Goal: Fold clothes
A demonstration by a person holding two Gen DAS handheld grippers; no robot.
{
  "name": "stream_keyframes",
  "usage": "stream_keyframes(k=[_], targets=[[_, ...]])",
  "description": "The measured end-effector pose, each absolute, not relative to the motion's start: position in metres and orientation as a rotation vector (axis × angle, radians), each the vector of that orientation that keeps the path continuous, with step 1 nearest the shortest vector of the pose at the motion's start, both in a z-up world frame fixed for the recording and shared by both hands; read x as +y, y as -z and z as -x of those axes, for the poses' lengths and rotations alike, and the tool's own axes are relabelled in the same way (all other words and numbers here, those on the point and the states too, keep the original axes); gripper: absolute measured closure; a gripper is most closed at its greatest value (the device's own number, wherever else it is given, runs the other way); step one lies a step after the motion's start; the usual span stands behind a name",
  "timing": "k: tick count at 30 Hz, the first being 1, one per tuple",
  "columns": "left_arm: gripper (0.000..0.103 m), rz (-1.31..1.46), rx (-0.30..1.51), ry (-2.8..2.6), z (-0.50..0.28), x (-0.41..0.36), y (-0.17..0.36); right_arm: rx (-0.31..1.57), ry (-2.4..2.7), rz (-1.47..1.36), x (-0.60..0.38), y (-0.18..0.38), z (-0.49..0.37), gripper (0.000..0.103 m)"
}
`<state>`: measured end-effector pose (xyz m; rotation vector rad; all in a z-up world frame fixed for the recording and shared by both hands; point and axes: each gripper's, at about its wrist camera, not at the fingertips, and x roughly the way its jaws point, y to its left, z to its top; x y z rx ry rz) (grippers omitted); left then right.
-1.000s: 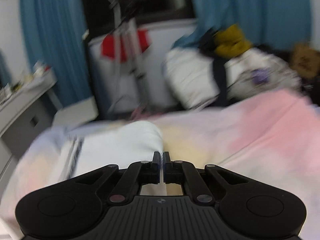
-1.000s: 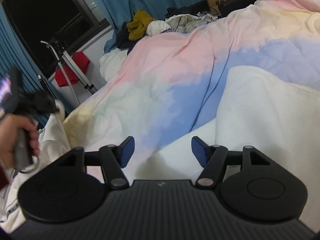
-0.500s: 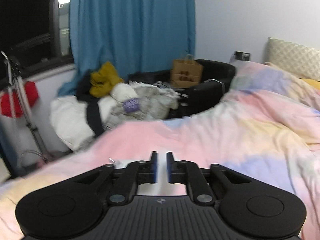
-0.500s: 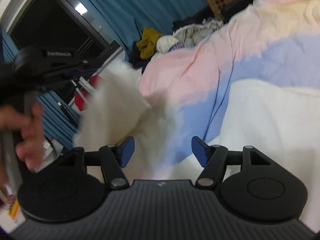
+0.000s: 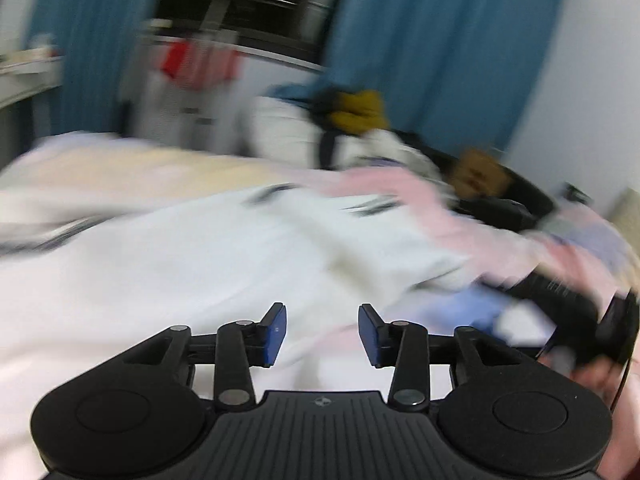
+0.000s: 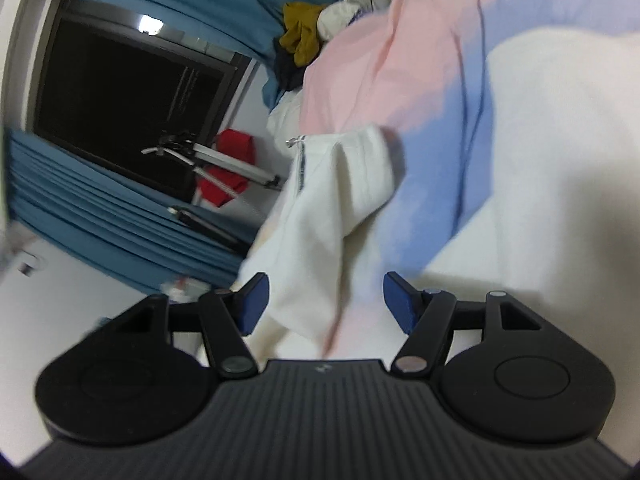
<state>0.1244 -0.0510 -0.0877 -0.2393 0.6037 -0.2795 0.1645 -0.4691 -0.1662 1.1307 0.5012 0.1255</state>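
Note:
A white garment with dark striped trim (image 5: 208,248) lies spread on the pastel bedspread (image 5: 400,184), blurred by motion. My left gripper (image 5: 322,330) is open and empty just above it. In the right wrist view a folded-over part of the white garment (image 6: 332,208) lies on the bedspread (image 6: 432,128), with more white cloth (image 6: 560,152) to the right. My right gripper (image 6: 324,300) is open and empty over the garment; it also shows at the right edge of the left wrist view (image 5: 568,300).
A pile of clothes with a mustard piece (image 5: 360,112) lies beyond the bed, beside a brown paper bag (image 5: 480,168). Blue curtains (image 5: 440,48), a dark window (image 6: 120,92) and a tripod with a red cloth (image 6: 228,164) stand behind.
My left gripper was shut on the white cloth, swung it over the bed, and has now opened and let it go. The garment now lies spread out. The right gripper stayed open.

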Motion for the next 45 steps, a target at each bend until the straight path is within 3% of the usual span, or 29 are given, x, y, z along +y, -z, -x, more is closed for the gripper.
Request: stream_keyframes(k=[10, 11, 12, 14, 15, 17, 22, 24, 27, 32, 35, 41, 43, 45], targets=[[0.054, 0.485, 0.575, 0.258, -0.116, 0.037, 0.102, 0.61, -0.035, -1.11, -0.47, 0.168, -0.264, 0.04], [0.054, 0.496, 0.579, 0.254, -0.116, 0.044, 0.105, 0.619, 0.002, -1.104, -0.468, 0.168, -0.273, 0.045], [0.054, 0.504, 0.591, 0.243, -0.117, 0.049, 0.11, 0.623, 0.035, -1.071, -0.465, 0.163, -0.28, 0.062], [0.054, 0.539, 0.61, 0.225, -0.121, 0.062, 0.117, 0.637, 0.093, -0.962, -0.453, 0.144, -0.293, 0.085], [0.054, 0.558, 0.618, 0.216, -0.122, 0.069, 0.121, 0.643, 0.115, -0.894, -0.445, 0.131, -0.3, 0.09], [0.054, 0.584, 0.606, 0.215, -0.123, 0.08, 0.122, 0.601, 0.106, -0.761, -0.424, 0.091, -0.312, 0.092], [0.054, 0.647, 0.552, 0.211, -0.114, 0.106, 0.112, 0.27, -0.054, -0.556, -0.385, -0.041, -0.311, 0.094], [0.054, 0.673, 0.531, 0.212, -0.109, 0.116, 0.105, 0.17, -0.026, -0.545, -0.399, -0.063, -0.293, 0.094], [0.054, 0.682, 0.506, 0.22, -0.101, 0.125, 0.095, 0.18, 0.095, -0.58, -0.445, -0.04, -0.266, 0.094], [0.054, 0.656, 0.524, 0.237, -0.095, 0.119, 0.088, 0.51, 0.321, -0.651, -0.512, 0.089, -0.227, 0.093], [0.054, 0.632, 0.539, 0.231, -0.097, 0.109, 0.088, 0.578, 0.345, -0.794, -0.529, 0.146, -0.203, 0.092], [0.053, 0.609, 0.557, 0.211, -0.101, 0.103, 0.092, 0.529, 0.303, -0.848, -0.523, 0.15, -0.181, 0.083], [0.053, 0.611, 0.571, 0.2, -0.103, 0.104, 0.094, 0.513, 0.293, -0.877, -0.521, 0.145, -0.166, 0.076], [0.053, 0.609, 0.584, 0.188, -0.104, 0.105, 0.096, 0.499, 0.286, -0.903, -0.519, 0.139, -0.15, 0.061]])
